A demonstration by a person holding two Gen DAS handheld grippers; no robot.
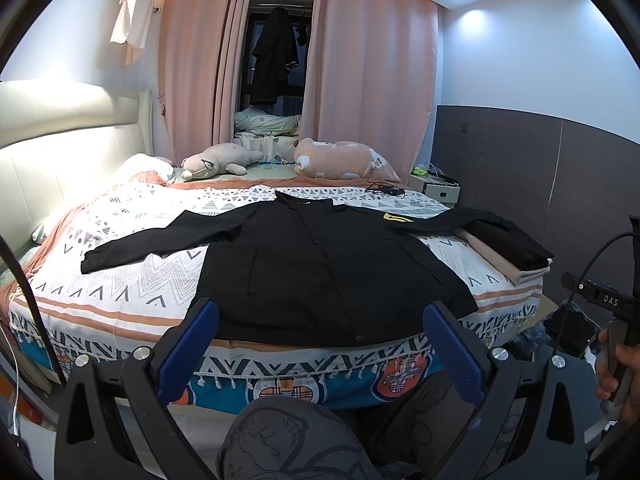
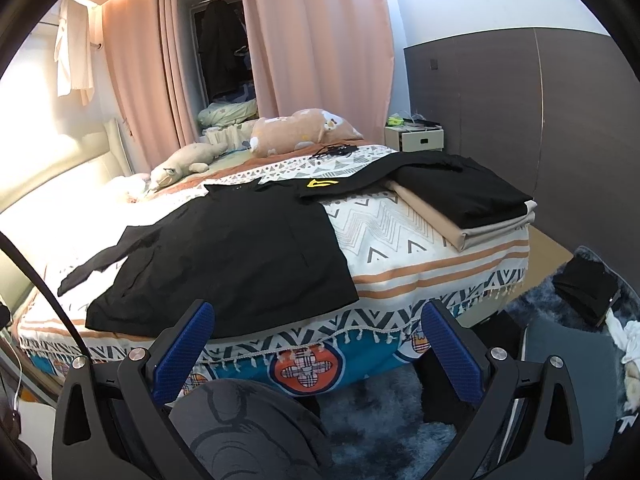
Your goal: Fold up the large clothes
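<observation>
The black jacket lay spread face-up across the near end of the bed, hem toward the cameras and hanging just at the mattress edge, collar pointing toward the pink curtains. Both sleeves were stretched out wide! One reached left over the patterned blanket; the other, with a yellow patch, ran right and draped onto a stack of folded clothes, black on top of beige, at the bed's right corner.

The left gripper hovered short of the hem, blue pads spread wide apart, gripping nothing. Over in the right wrist view, the right gripper sat the same way, fingers parted and empty, held off the bed's edge near the jacket's lower right corner. At the right edge of the left view, a hand gripped a handle.

Two plush toys rested by the far side. A dark tangle beyond the collar was possibly a cable, too small to be sure. A grey patterned knee showed below the left gripper.
</observation>
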